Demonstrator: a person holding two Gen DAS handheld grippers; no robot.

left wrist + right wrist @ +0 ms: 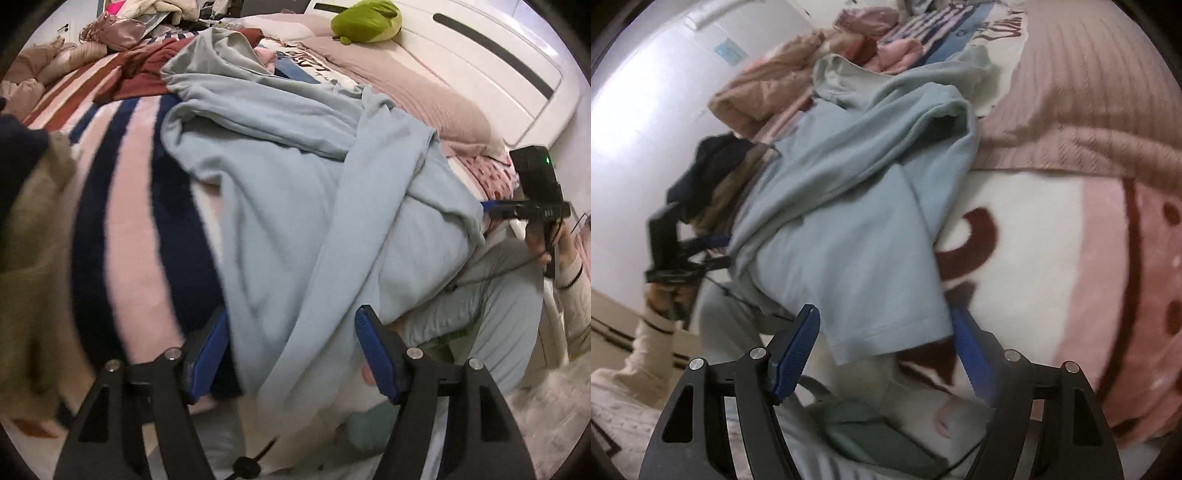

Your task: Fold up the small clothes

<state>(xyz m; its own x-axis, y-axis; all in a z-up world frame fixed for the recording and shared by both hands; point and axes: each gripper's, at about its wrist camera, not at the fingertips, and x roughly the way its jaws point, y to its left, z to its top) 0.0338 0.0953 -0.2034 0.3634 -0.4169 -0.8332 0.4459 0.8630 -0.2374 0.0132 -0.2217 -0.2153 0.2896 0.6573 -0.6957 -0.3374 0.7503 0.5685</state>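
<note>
A light blue garment (295, 192) lies crumpled on the bed, its near part hanging over the bed's edge. My left gripper (293, 332) is open, its blue pads (376, 354) standing on either side of the hanging cloth without pinching it. In the right wrist view the same garment (857, 206) lies across the blanket, and my right gripper (886, 332) is open with the garment's hem between its blue pads (798, 350). The right gripper shows in the left wrist view (532, 210) at the garment's right corner. The left gripper shows in the right wrist view (687, 251) at the left.
A pink and navy striped blanket (122, 229) covers the bed. Other clothes are piled at the far side (147, 62). A green plush (365, 18) sits by the white headboard (480, 66). A pink ribbed cover (1071, 92) and a pink-patterned white blanket (1034, 258) lie to the right.
</note>
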